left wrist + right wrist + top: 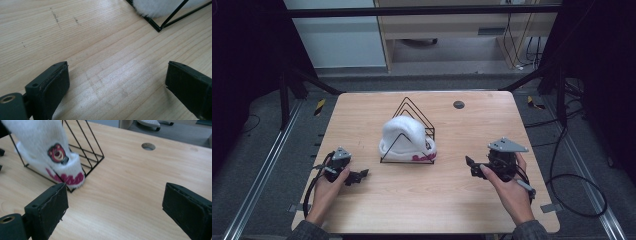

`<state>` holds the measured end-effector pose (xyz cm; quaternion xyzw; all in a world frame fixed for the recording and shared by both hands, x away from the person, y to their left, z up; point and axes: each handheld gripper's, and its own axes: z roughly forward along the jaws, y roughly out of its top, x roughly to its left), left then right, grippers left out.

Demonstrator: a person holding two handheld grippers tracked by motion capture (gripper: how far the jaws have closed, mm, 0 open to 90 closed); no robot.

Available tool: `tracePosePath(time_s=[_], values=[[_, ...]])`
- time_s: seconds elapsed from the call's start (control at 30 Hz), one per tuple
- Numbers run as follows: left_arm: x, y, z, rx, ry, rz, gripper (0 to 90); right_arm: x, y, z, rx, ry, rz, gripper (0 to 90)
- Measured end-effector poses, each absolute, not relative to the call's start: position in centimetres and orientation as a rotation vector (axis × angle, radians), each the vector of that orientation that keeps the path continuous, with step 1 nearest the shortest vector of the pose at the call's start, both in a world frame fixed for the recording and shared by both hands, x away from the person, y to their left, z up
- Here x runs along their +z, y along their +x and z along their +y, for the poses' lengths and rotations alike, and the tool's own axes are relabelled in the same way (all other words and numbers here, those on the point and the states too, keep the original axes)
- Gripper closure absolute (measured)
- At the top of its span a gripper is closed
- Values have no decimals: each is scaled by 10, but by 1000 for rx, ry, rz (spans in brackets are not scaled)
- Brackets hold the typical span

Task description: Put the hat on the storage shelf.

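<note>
Jaws wide open, nothing held, on both the left gripper (360, 175) and right gripper (469, 163); a careless grab could topple the wire rack (412, 111) under that fluffy white hat (404, 135).

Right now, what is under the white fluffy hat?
The white fluffy hat is draped over the black wire rack, whose wires pass beneath it onto the table. Anything inside the hat is covered.

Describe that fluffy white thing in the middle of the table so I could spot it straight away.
Start at the wooden table and look to its centre, where a black wire rack of triangular frames stands. A fuzzy white hat is draped over the rack's front frames. Nothing else on the table is soft or white, and it carries a small bear-face patch above pink lettering on its cuff.
</note>
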<state>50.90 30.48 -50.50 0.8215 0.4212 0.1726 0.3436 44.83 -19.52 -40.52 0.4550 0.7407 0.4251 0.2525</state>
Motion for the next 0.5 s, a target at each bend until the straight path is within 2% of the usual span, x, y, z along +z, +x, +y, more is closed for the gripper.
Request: tracePosePath(time_s=[0.1,0.27,0.5], values=[[-506,509,303,468,2143,1086,24,-419,446,-202,1152,1259,2028,59],[-508,510,302,474,2144,1076,9,-445,448,-208,1106,1329,2076,141],[-508,510,302,476,2145,1076,3,-467,455,-212,1071,1375,2123,160]])
